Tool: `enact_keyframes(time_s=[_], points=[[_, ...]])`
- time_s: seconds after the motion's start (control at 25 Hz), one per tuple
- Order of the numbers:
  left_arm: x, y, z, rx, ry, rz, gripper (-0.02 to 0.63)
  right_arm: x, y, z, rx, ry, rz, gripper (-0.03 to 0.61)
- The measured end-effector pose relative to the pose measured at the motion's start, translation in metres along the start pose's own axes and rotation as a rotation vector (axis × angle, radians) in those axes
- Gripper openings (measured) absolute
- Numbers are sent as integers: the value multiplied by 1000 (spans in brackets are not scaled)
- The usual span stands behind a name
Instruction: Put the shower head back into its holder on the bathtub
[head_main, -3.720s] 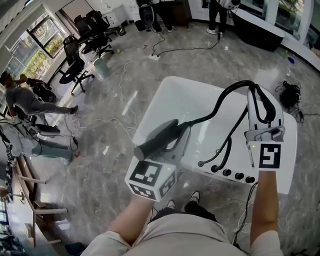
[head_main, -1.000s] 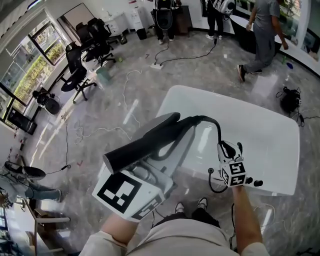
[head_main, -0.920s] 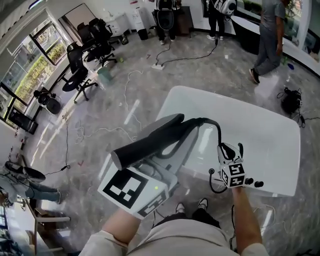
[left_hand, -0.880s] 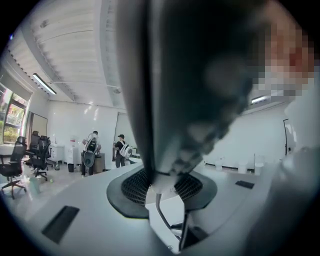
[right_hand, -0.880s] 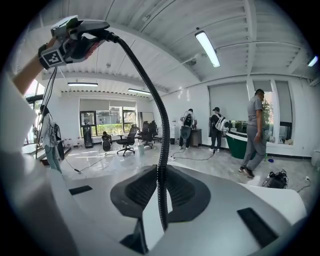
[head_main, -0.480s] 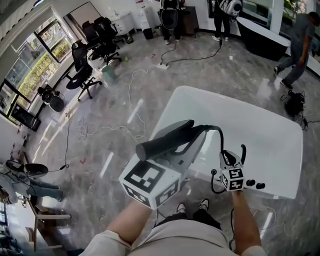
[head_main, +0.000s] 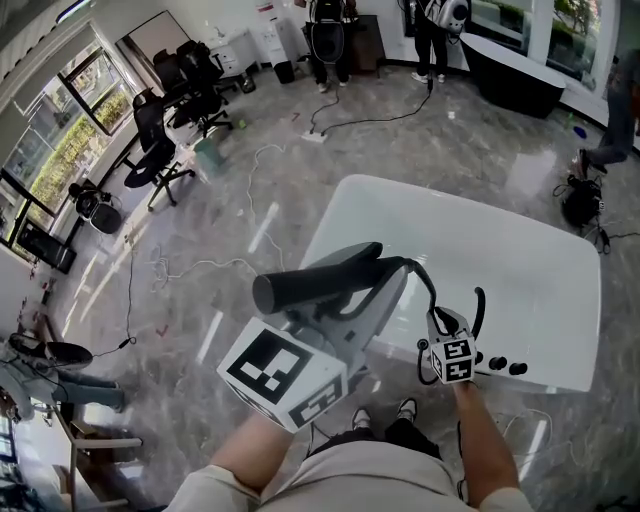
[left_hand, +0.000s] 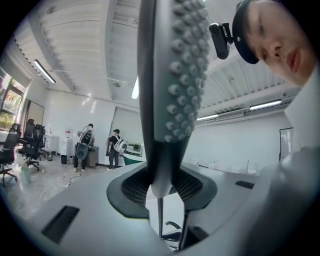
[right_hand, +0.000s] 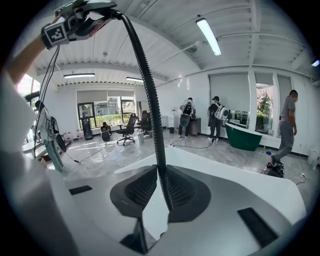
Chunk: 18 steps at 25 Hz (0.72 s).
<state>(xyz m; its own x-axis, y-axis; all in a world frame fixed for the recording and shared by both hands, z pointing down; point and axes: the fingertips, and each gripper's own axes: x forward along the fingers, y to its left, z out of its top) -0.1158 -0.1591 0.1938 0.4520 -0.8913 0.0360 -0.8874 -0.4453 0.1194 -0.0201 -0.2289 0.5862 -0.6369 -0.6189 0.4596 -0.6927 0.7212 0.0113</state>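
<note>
Two tongs, and both have a grip on something. In the head view, the left tongs (head_main: 372, 295) are clamped on the dark shower head (head_main: 315, 283). It sticks out past their tips to the left, held up in the air and clear of the white bathtub (head_main: 520, 250), which spreads away beyond and to the right. A black hose (head_main: 420, 290) leaves the shower head's near end and drops right to the right tongs (head_main: 440, 325), which sit low at the tub's near rim. A row of black knobs (head_main: 505, 367) sits on that rim just right of them.

In the left gripper view, the jaws are closed tight on the narrow neck of the shower head. Its nozzle face, studded with little nubs, rises straight up from the tongs and fills the middle of the picture.

In the right gripper view, these jaws are pinched on the ribbed hose. It climbs from between them and arcs up and left to the left tongs, high overhead. The tub's white top lies just beyond the jaws. Farther off and to the right there is a green tub (right_hand: 243, 136), with people (right_hand: 216, 117) standing near it.
</note>
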Motion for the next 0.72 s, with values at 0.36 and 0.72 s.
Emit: enact_keyframes(time_s=[0.36, 0.72], points=[[-1, -4, 7, -9, -13, -22, 132, 18, 13, -37, -67, 96, 18, 81], [-7, 12, 15, -14, -27, 13, 132, 22, -1, -66, -41, 144, -1, 80]])
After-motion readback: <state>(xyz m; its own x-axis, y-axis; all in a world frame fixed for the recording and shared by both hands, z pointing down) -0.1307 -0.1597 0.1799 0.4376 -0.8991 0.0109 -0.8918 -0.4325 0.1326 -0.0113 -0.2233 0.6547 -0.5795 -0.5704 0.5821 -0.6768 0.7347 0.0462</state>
